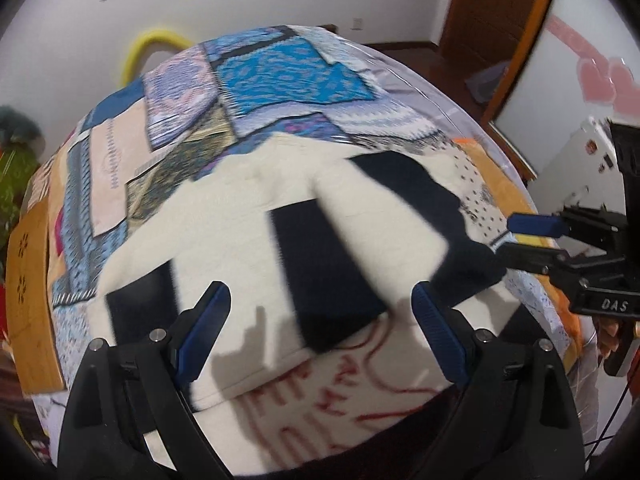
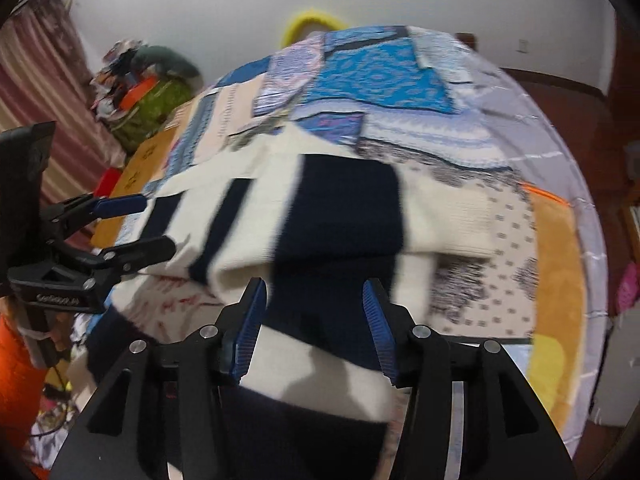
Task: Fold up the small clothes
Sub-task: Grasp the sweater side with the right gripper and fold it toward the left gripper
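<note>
Cream-and-navy sweater [image 2: 340,216] lies on the patchwork table [image 2: 500,120]; both claws [image 1: 320,332] [image 2: 312,332] spread, pinching nothing.

Black gripper [image 1: 320,332] frames, ribbed blue fingers [image 1: 434,328], silver screws.

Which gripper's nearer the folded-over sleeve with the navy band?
Right. Right gripper hangs open directly over the sleeve; left gripper, open, sits further over, above the sweater's body.
</note>
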The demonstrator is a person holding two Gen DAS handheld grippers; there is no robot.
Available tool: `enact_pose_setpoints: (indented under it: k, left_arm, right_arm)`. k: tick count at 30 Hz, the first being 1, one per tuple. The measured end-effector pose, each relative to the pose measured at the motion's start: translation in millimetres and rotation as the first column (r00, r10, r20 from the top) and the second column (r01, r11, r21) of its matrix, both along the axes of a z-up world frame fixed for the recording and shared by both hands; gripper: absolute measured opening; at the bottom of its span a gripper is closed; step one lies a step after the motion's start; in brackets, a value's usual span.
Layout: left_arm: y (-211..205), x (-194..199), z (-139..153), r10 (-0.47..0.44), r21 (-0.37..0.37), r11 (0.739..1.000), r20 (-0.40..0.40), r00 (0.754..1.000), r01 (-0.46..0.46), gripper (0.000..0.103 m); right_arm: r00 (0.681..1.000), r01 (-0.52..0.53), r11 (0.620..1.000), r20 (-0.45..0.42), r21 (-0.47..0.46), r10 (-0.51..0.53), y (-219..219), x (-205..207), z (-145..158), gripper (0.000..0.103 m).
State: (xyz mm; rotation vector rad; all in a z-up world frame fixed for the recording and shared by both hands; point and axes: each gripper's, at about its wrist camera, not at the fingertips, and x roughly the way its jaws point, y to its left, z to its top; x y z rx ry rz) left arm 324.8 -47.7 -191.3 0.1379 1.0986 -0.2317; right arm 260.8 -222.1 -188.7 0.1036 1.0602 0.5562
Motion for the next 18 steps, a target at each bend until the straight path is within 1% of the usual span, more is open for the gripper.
enact_pose_setpoints:
  k: [5, 8, 11, 13, 15, 17, 18]
  left_arm:
    - [-38.5, 11.2, -19.8, -0.067, 0.054, 0.996, -0.026, 0.997, 0.069, 0.092]
    - [-53.1, 19.0, -30.9, -0.08, 0.086, 0.993, -0.039, 0.996, 0.083, 0.092]
    - [-66.4, 25.1, -36.7, -0.103, 0.14, 0.985, -0.008, 0.995, 0.103, 0.092]
    - [-76.3, 28.7, -40.3, -0.127, 0.183, 0.975, 0.018, 0.992, 0.122, 0.092]
    - [-83.6, 31.8, -44.6, -0.149, 0.217, 0.966, 0.023, 0.989, 0.141, 0.092]
    - [-92.4, 35.5, -50.7, -0.176, 0.278, 0.947, 0.033, 0.984, 0.16, 0.082]
    - [-96.9, 37.7, -54.8, -0.187, 0.308, 0.937, 0.036, 0.982, 0.167, 0.081]
  right_arm:
    - [0.998, 0.049, 0.999, -0.044, -0.018, -0.05, -21.7, 1.7, -18.0, 0.046]
    - [0.994, 0.064, 0.998, -0.084, -0.016, -0.065, -28.2, 4.2, -32.5, 0.046]
    - [0.99, 0.073, 0.997, -0.119, -0.014, -0.074, -33.2, 4.8, -46.4, 0.046]
    - [0.987, 0.074, 0.997, -0.141, -0.005, -0.074, -33.5, 5.2, -54.2, 0.046]
    - [0.983, 0.077, 0.997, -0.165, 0.006, -0.075, -33.3, 5.9, -61.7, 0.046]
    - [0.983, 0.073, 0.997, -0.171, 0.004, -0.071, -31.8, 4.6, -66.1, 0.046]
    - [0.983, 0.072, 0.997, -0.17, 0.004, -0.07, -31.0, 4.1, -67.5, 0.046]
